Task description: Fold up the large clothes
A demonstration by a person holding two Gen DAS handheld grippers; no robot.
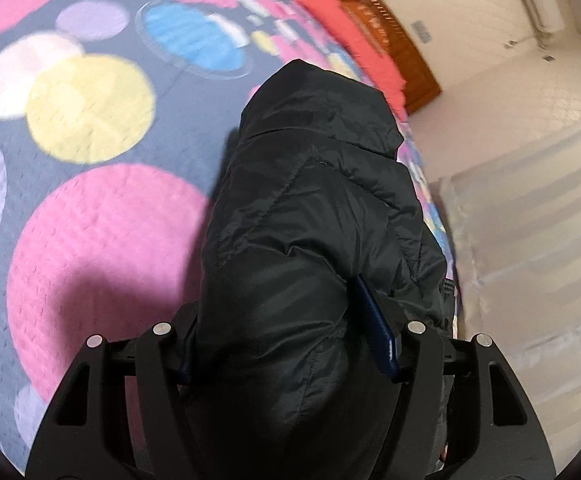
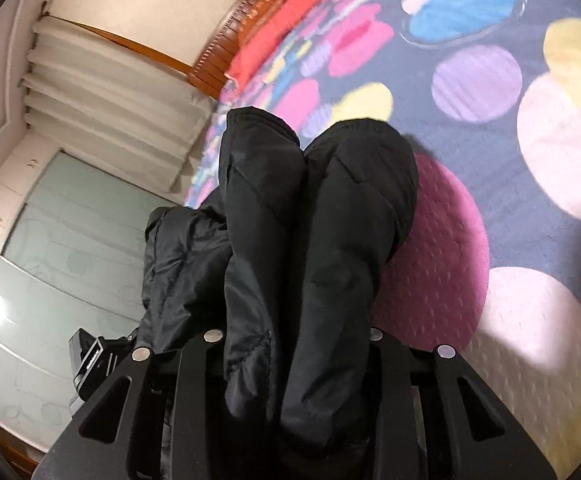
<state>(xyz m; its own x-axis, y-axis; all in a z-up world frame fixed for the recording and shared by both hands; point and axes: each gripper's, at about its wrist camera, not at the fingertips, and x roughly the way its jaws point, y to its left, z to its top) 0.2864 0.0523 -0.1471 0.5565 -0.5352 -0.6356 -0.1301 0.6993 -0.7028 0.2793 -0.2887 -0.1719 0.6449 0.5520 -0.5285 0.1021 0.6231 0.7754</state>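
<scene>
A black quilted puffer jacket point(image 1: 310, 216) is bunched up between the fingers of my left gripper point(image 1: 290, 344), which is shut on it; one blue finger pad point(image 1: 376, 332) shows against the fabric. In the right wrist view the same jacket point(image 2: 322, 240) fills the space between the fingers of my right gripper point(image 2: 294, 344), which is shut on it, with two padded folds standing side by side. Both grippers hold the jacket over a bedspread point(image 1: 90, 168) with large coloured dots. The fingertips are hidden by fabric.
The bedspread point(image 2: 530, 120) covers a bed with a wooden headboard point(image 1: 390, 36) and a red pillow point(image 1: 330, 12) at the far end. White curtains point(image 2: 102, 96) and a glass-fronted wardrobe point(image 2: 50, 264) stand beside the bed. The other gripper's body point(image 2: 94, 356) shows at lower left.
</scene>
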